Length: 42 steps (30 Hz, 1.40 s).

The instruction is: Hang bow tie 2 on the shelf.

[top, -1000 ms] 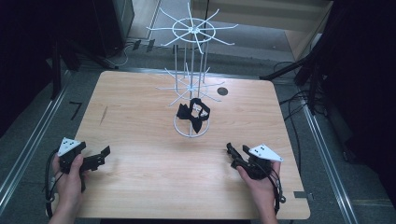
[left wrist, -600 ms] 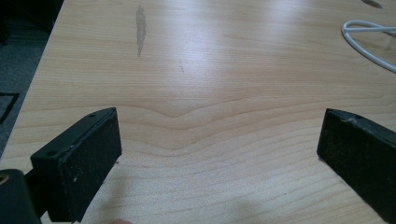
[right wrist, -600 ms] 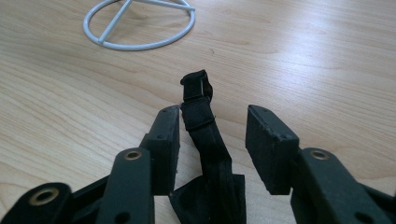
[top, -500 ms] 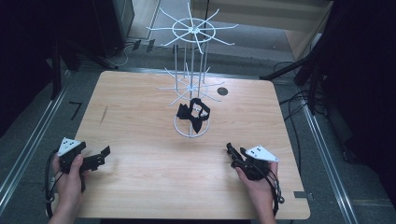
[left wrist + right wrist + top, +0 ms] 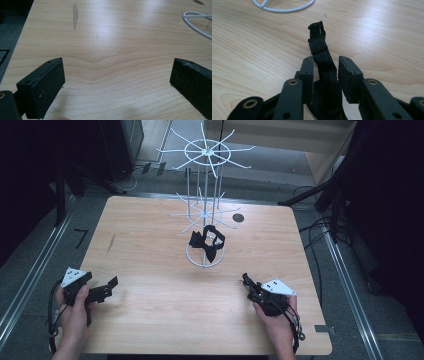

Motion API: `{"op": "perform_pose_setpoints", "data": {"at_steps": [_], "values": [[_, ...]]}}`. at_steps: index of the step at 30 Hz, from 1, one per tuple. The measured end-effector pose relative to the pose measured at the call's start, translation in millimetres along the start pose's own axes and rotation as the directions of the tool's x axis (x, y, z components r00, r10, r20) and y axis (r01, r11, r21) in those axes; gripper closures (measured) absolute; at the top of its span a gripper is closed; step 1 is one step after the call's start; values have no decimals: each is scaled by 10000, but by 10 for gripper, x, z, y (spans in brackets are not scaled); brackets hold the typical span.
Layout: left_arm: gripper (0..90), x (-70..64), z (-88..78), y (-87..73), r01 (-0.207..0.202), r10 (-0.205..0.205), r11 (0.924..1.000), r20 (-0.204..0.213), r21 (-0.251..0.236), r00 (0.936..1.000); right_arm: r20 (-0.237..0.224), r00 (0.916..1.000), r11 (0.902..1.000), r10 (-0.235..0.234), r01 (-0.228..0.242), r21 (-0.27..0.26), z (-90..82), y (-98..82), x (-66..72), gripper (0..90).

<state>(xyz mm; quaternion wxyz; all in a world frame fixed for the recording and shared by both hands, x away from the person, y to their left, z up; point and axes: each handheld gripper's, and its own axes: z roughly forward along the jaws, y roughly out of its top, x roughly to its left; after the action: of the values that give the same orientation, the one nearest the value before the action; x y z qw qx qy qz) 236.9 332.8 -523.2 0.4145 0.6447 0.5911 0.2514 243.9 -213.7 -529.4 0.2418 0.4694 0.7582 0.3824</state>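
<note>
a black strap [image 5: 322,62] runs straight up between the jaws of my right claw [image 5: 325,67], its buckled end poking out past the tips and lying on the table [image 5: 249,50] just ahead. the jaws have just been closing in on it; the pads sit very near its sides, though i cannot tell whether they press it yet. in the high view my right hand [image 5: 277,317] rests low at the table's near edge, right claw [image 5: 248,282] aimed forward and a little inward. my left claw [image 5: 117,75] is spread wide over bare wood (nothing between its jaws), left hand [image 5: 75,307] level at the near left corner. ahead of the right claw stands a white wire rack [image 5: 205,210], more black straps [image 5: 207,240] hanging on it above its ring base [image 5: 284,9].
</note>
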Motion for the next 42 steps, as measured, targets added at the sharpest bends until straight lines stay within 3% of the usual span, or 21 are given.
{"op": "perform_pose_setpoints", "data": {"at_steps": [8, 31, 42], "values": [[1, 0, 2, -1, 16, -16, 10000, -1, -21, 10000, -146, 9999, 10000, 30, -30, -58, -27, 17, -7, 783], [2, -1, 0, 0, -15, 15, 10000, -16, -27, 10000, -274, 9992, 9944, 302, -328, -1002, -215, 131, -45, 877], [2, -5, 1, -1, -28, 28, 10000, -38, -44, 10000, -445, 9985, 9876, 308, -373, -1522, -312, 282, -20, 900]]}}
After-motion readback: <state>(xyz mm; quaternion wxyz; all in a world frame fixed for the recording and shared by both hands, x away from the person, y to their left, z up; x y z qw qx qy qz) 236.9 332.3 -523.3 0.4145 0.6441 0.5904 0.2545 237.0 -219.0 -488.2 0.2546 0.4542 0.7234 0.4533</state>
